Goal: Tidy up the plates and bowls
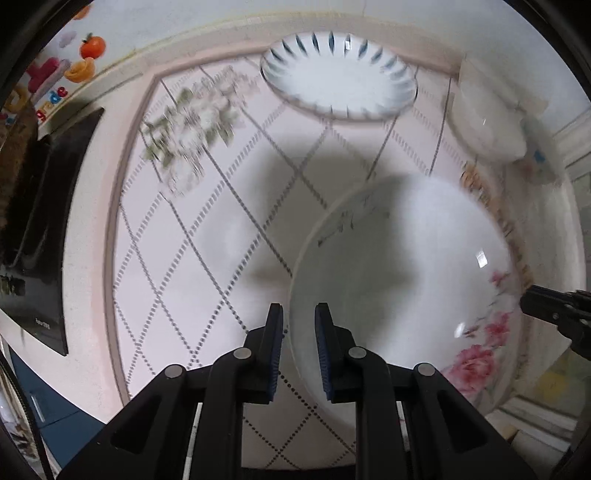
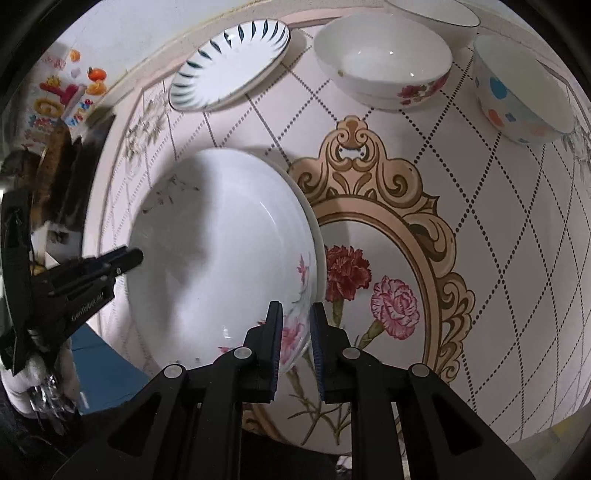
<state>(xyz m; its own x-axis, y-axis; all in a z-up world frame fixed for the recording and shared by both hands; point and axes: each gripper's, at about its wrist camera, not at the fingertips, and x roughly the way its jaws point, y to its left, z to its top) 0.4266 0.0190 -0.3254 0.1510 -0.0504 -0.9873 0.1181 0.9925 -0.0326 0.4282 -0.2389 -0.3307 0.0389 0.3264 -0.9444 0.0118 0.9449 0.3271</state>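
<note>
A large white plate with pink flowers (image 2: 221, 251) is tilted above the table. My right gripper (image 2: 297, 325) is shut on its near rim, one finger on each face. My left gripper (image 1: 299, 325) straddles the plate's (image 1: 406, 277) opposite rim with a gap still showing between its pads; it also shows in the right wrist view (image 2: 129, 258). The right gripper shows at the right edge of the left wrist view (image 1: 532, 299). A white plate with blue dashes (image 2: 229, 66) lies at the far side and also shows in the left wrist view (image 1: 340, 77).
A white bowl with red flowers (image 2: 384, 62), a spotted bowl (image 2: 524, 96) and another white bowl (image 2: 436, 14) stand at the back right. The table has a pink patterned cloth (image 2: 480, 229). A dark object (image 1: 40, 229) lies at the left edge.
</note>
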